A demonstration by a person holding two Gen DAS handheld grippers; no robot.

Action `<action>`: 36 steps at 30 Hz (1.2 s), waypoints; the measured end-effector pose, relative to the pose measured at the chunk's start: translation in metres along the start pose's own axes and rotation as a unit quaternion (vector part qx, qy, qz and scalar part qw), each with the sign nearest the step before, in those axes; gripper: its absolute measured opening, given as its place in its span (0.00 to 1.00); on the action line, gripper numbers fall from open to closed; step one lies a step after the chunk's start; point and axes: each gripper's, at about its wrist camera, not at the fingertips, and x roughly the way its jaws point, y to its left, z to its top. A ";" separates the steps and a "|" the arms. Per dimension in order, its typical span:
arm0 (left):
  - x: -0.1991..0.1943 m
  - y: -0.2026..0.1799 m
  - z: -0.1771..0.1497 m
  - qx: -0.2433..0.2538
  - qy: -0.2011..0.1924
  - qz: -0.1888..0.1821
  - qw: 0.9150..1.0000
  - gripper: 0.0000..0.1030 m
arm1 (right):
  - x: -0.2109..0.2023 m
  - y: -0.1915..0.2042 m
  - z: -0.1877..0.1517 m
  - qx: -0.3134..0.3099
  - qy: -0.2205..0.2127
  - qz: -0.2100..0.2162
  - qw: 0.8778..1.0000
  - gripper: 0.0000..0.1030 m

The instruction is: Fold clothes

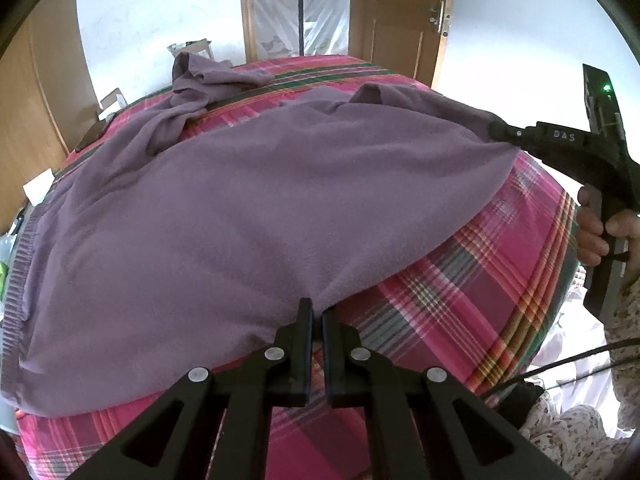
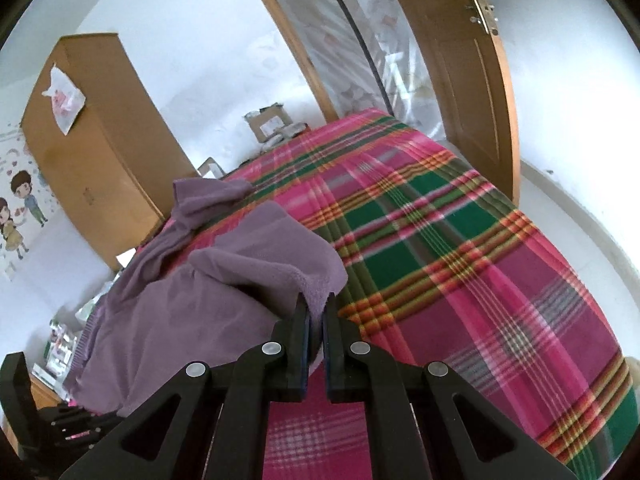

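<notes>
**Both grippers pinch the purple sweater on the plaid bed**

A purple sweater [image 1: 224, 216] lies spread across a bed covered in a pink, green and orange plaid blanket [image 1: 460, 300]. One sleeve trails off, crumpled, toward the far left corner of the bed. The ribbed hem runs along the bed's left edge.

The left gripper [image 1: 315, 312] points down at the near edge of the sweater, its fingers drawn almost together with a fold of the purple cloth caught between them. The right gripper [image 2: 316, 308] is likewise nearly closed, and a thick bunch of the fabric is nipped between its fingers, lifted a little off the blanket so that the cloth humps up just behind them. From the left side I can see the person's hand [image 1: 596, 232] wrapped round the right gripper's handle, a patterned sleeve behind it.

Beyond the bed stand a wooden door [image 2: 472, 80] and a wardrobe [image 2: 96, 128].
</notes>
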 end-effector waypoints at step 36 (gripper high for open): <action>-0.024 0.013 -0.027 0.025 -0.006 -0.014 1.000 0.08 | 0.011 -0.013 -0.019 -0.011 0.026 -0.061 0.998 0.08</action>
